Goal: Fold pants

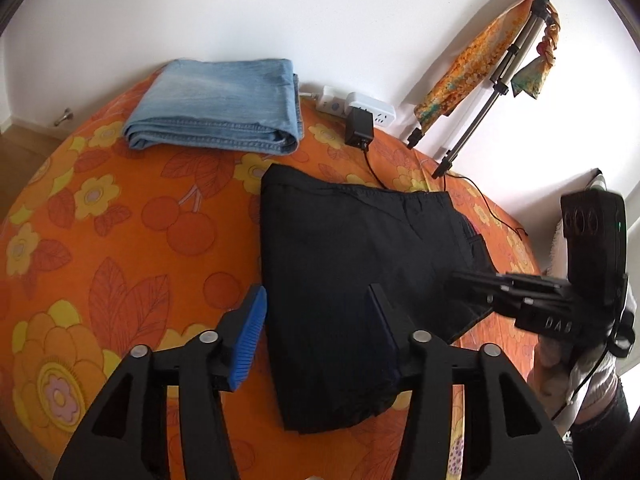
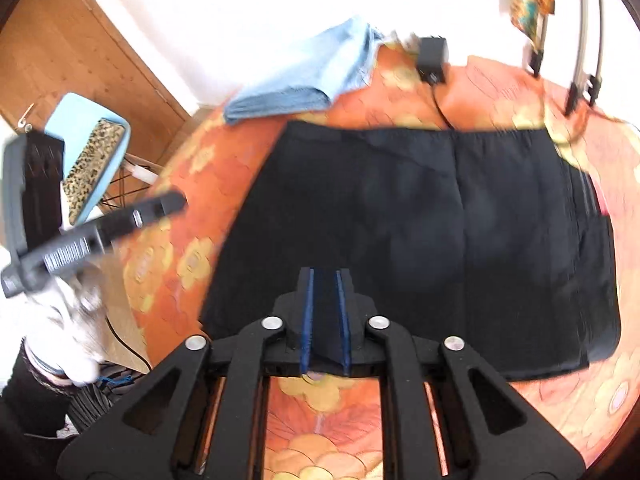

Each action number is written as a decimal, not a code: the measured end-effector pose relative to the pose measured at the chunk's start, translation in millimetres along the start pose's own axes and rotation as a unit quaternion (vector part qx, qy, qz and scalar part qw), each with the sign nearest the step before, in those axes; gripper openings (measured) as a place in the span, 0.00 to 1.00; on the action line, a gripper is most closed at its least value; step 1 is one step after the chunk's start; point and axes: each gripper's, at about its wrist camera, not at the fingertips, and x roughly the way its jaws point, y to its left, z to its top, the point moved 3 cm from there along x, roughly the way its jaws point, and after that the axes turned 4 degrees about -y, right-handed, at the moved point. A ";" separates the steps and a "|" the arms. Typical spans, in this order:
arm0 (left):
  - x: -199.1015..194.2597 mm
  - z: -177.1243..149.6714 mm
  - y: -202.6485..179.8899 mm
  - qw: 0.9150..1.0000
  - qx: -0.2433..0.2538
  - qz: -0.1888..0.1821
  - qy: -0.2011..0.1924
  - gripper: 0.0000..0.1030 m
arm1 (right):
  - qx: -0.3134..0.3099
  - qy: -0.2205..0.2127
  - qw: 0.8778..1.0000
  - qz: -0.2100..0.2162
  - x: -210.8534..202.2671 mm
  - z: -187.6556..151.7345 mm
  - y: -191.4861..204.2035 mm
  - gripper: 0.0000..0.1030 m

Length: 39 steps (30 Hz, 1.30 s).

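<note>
Flat on the orange flowered bench [image 1: 132, 216] lie the black pants [image 1: 352, 264], folded into a squarish block with layered edges showing at the right side. Behind them sit folded jeans [image 1: 224, 108], near a power strip [image 1: 356, 108] with a black adapter [image 1: 359, 127]. Over the pants' near edge, the left tool [image 1: 318, 312] hovers with fingers wide apart. The right tool [image 2: 325, 304] has fingers nearly together, a narrow gap between them, gripping nothing.
</note>
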 end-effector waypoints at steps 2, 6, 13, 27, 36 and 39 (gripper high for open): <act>-0.3 -14.5 5.1 1.000 0.000 0.000 0.015 0.50 | -0.002 0.008 1.000 0.018 11.4 12.5 11.9 0.20; 5.9 -38.7 9.2 0.999 0.012 0.002 0.043 0.50 | 0.006 0.056 0.997 0.045 50.8 29.3 34.5 0.34; 8.8 -57.5 13.9 0.998 0.015 -0.004 0.060 0.50 | -0.024 0.131 0.991 -0.017 114.1 31.0 69.5 0.37; -0.4 -56.6 23.2 0.998 -0.005 -0.014 0.053 0.50 | -0.071 0.184 0.969 -0.150 167.0 30.7 94.3 0.37; 12.7 -47.1 19.5 0.998 -0.023 -0.019 0.048 0.50 | -0.055 0.156 0.979 -0.122 149.0 34.4 87.6 0.05; 22.5 -42.8 16.7 0.998 -0.034 -0.022 0.051 0.51 | -0.018 0.132 0.988 -0.082 131.4 38.5 77.1 0.03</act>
